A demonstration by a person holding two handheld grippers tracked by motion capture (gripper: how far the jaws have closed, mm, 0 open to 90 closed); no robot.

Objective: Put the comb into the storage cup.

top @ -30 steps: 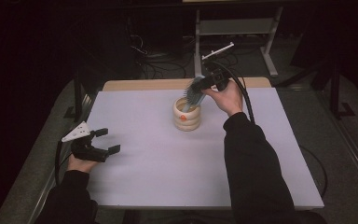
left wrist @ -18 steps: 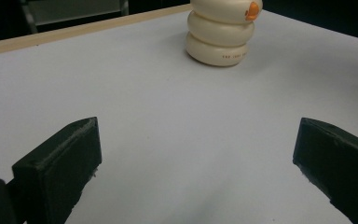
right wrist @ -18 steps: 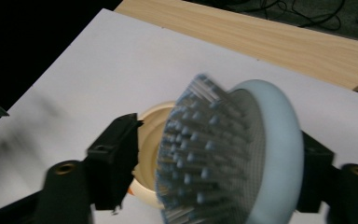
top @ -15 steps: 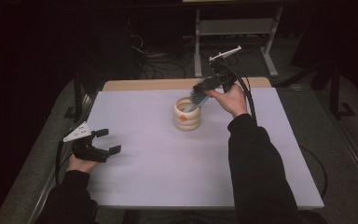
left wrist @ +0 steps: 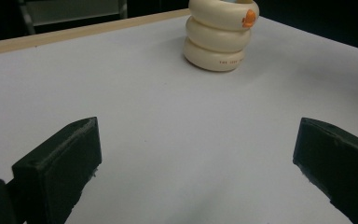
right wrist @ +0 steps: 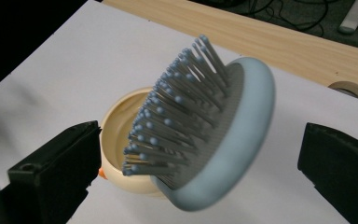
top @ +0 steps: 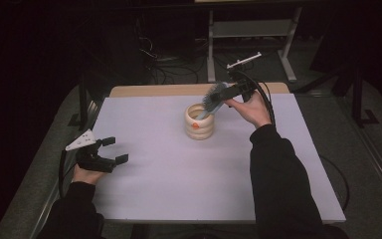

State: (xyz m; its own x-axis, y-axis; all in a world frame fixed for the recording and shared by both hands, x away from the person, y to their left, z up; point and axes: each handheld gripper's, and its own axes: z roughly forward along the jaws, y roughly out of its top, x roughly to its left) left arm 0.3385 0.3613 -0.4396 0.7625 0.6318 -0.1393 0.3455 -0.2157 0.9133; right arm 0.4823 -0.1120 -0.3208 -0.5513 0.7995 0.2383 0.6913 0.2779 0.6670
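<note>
Nearest the person, the left gripper (top: 110, 151) sits low at the near left of the white table (top: 169, 189), in the same place as a second ago, its jaws standing wide apart over bare surface with nothing between them; from its own camera the cream ribbed cup (left wrist: 220, 35) stands well ahead of it. Farther out, near the middle of the table's far half, that cup (top: 200, 121) has kept its spot, and the blue hairbrush (top: 213, 98) stands tilted in it, handle down inside the rim and head leaning up toward the right gripper (top: 229, 94). A second ago that gripper was low over the cup with the brush in its grasp; now the right hand (top: 251, 108) has drawn a little back and up toward the far right, and its jaws have just been opening. In the right gripper view they stand far apart, with the brush head (right wrist: 205, 126) between them but touched by neither pad, bristles facing the left jaw.
</note>
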